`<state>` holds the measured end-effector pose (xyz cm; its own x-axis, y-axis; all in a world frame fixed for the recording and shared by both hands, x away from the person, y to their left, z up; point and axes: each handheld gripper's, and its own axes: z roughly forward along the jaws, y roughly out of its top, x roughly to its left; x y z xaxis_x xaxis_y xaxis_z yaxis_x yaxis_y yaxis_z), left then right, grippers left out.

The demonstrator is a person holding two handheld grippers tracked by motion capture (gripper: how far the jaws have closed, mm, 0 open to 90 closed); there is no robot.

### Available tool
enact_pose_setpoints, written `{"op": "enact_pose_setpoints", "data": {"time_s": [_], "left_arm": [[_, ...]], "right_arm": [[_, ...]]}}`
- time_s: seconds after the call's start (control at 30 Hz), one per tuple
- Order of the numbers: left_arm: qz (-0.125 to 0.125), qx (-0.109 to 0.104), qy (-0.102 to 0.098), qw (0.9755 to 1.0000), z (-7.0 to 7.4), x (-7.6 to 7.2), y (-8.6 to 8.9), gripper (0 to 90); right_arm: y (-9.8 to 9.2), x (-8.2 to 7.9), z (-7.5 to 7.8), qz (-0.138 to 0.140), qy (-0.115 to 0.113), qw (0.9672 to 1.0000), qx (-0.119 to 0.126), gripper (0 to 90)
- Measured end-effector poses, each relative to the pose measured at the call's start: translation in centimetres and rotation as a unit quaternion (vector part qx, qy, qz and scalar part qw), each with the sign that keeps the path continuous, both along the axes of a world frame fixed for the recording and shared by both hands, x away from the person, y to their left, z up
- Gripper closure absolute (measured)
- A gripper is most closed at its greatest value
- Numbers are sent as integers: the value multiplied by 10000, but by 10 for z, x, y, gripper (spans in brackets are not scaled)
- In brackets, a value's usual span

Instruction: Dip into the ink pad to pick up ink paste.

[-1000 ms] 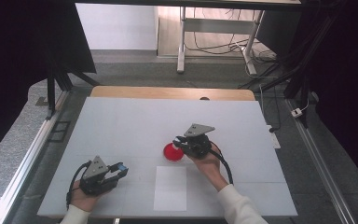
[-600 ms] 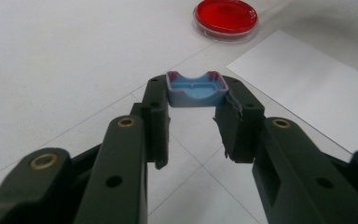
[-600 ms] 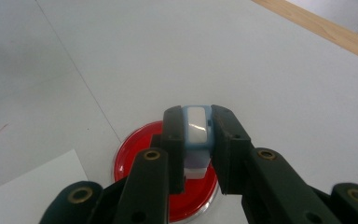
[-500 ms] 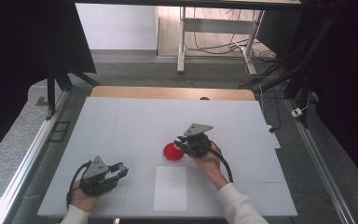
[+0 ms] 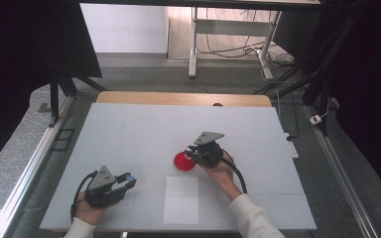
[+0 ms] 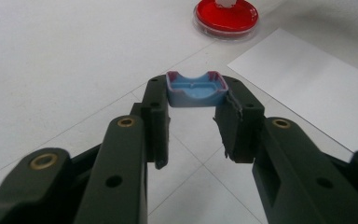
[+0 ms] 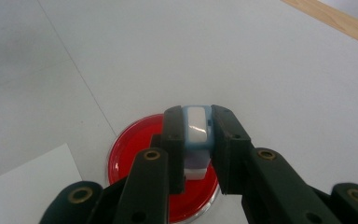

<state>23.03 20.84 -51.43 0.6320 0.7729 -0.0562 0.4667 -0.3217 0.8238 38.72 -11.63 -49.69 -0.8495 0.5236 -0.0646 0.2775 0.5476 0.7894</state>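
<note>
Hovering over red dish, right fingers clamping white-blue block, left fingers pinching blue tray

From my screen, the desk is a pale grey-white surface crossed by faint seams, with a strip of bare wood along its far edge. A white sheet of paper lies flat near the front, square to the desk. Beyond the far edge I see grey floor, a white metal frame and loose cables. Black curtains hang at both sides, and metal rails run alongside the desk.
</note>
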Motion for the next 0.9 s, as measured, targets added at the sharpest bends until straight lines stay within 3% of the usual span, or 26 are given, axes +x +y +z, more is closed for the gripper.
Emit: {"op": "enact_pose_setpoints", "data": {"time_s": [0.9], "left_arm": [[-35,13,13,10000,-1,0,-2,652]], "right_arm": [[1,1,-4,-52,74,9999,-93,756]]}}
